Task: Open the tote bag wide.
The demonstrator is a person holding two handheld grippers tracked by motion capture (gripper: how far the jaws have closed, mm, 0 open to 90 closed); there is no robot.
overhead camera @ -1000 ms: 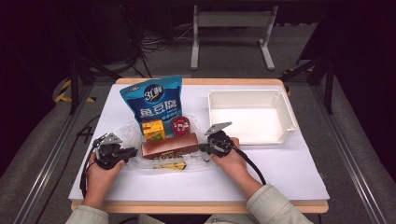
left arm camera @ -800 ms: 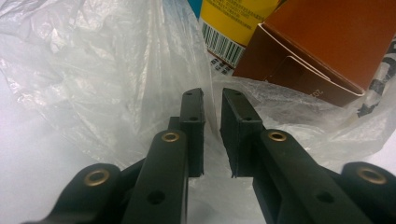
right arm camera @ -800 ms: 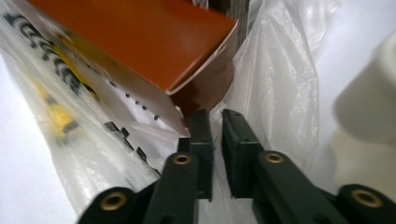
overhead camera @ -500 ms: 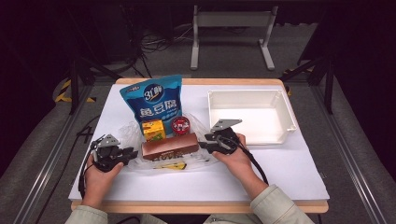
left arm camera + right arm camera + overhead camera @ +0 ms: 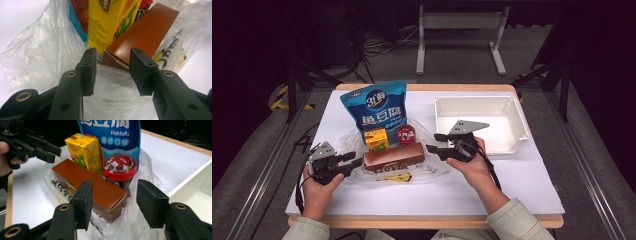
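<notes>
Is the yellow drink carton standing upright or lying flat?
Upright. The yellow drink carton stands on end on the clear plastic bag, its top above the brown box lying flat in front.

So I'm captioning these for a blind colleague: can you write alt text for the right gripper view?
An open black claw frames the end of a brown box lying on a crinkled clear plastic bag. Behind stand a yellow drink carton, a red-lidded candy tub and a blue fish tofu pouch; a white tray sits at right.
</notes>
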